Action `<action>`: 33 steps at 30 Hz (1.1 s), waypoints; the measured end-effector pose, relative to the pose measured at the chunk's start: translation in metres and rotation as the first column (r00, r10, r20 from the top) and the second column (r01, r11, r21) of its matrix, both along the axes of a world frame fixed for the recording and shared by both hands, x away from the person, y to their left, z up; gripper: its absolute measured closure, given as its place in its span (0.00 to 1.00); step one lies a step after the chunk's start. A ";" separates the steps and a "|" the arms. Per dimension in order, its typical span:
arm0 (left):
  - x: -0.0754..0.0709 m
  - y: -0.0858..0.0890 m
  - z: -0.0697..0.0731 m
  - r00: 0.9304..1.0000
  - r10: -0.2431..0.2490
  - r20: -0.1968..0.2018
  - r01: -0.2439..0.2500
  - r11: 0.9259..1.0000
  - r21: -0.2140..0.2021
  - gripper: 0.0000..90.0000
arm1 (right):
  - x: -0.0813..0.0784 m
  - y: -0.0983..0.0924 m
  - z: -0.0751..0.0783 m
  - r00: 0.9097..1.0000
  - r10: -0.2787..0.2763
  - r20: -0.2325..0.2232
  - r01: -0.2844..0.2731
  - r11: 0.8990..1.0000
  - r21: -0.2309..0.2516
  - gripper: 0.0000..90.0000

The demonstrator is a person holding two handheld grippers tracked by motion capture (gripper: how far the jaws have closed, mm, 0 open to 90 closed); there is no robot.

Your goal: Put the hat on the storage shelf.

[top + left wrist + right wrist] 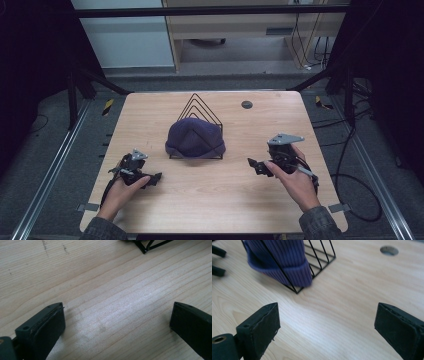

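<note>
While no writing is legible, both grippers, left [154,178] and right [254,165], gape empty, the purple beanie [195,138] on its wire rack [200,106] at twelve o'clock.

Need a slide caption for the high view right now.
Purple beanie draped over black wire rack mid-table; left hand-held gripper and right hand-held gripper flank it, open and empty.

hat [195,137]: we see ribbed purple knit, soft, matt
rack [205,107]: thin black wire, slightly glossy
table [220,195]: pale wood grain, smooth, faint sheen
jaw pads: we'd say matt black rubber
</note>
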State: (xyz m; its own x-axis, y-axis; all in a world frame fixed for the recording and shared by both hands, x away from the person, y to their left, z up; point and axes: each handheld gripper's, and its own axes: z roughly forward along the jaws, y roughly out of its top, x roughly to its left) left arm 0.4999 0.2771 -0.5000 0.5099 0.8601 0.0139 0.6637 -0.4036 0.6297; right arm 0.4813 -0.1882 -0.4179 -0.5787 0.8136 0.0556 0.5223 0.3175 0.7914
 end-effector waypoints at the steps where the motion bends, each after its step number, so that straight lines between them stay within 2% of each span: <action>1: 0.000 0.000 0.000 1.000 0.000 0.001 0.000 1.000 0.001 0.00 | 0.000 -0.002 -0.004 1.000 -0.002 -0.008 0.002 1.000 -0.004 0.07; 8: 0.000 0.000 0.000 1.000 0.001 0.003 -0.001 1.000 -0.001 0.00 | -0.002 -0.016 -0.024 0.998 -0.051 -0.043 0.051 0.999 -0.006 0.12; 20: 0.000 -0.001 0.000 1.000 -0.012 0.001 0.012 1.000 0.003 0.00 | -0.005 -0.017 -0.056 0.993 -0.051 -0.104 0.048 0.998 -0.029 0.13; 24: 0.000 -0.001 0.000 1.000 -0.014 0.001 0.014 1.000 -0.001 0.00 | -0.004 -0.015 -0.065 0.992 -0.054 -0.114 0.050 0.998 -0.036 0.13; 26: -0.001 -0.002 0.000 1.000 -0.014 0.002 0.014 1.000 0.000 0.00 | -0.003 -0.016 -0.068 0.992 -0.066 -0.104 0.062 0.997 -0.043 0.15; 28: 0.000 -0.002 0.000 1.000 -0.015 0.002 0.015 1.000 0.002 0.00 | -0.002 -0.017 -0.071 0.991 -0.090 -0.101 0.087 0.996 -0.034 0.15; 33: 0.000 -0.002 0.000 1.000 -0.019 0.002 0.019 1.000 0.005 0.00 | 0.001 -0.021 -0.074 0.988 -0.110 -0.109 0.108 0.994 -0.024 0.14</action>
State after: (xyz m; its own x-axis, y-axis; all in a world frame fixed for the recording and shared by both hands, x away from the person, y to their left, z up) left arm 0.4997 0.2751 -0.4999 0.5261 0.8502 0.0190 0.6548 -0.4193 0.6288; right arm 0.4821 -0.2088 -0.4919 -0.4773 0.8732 0.0984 0.6383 0.2675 0.7218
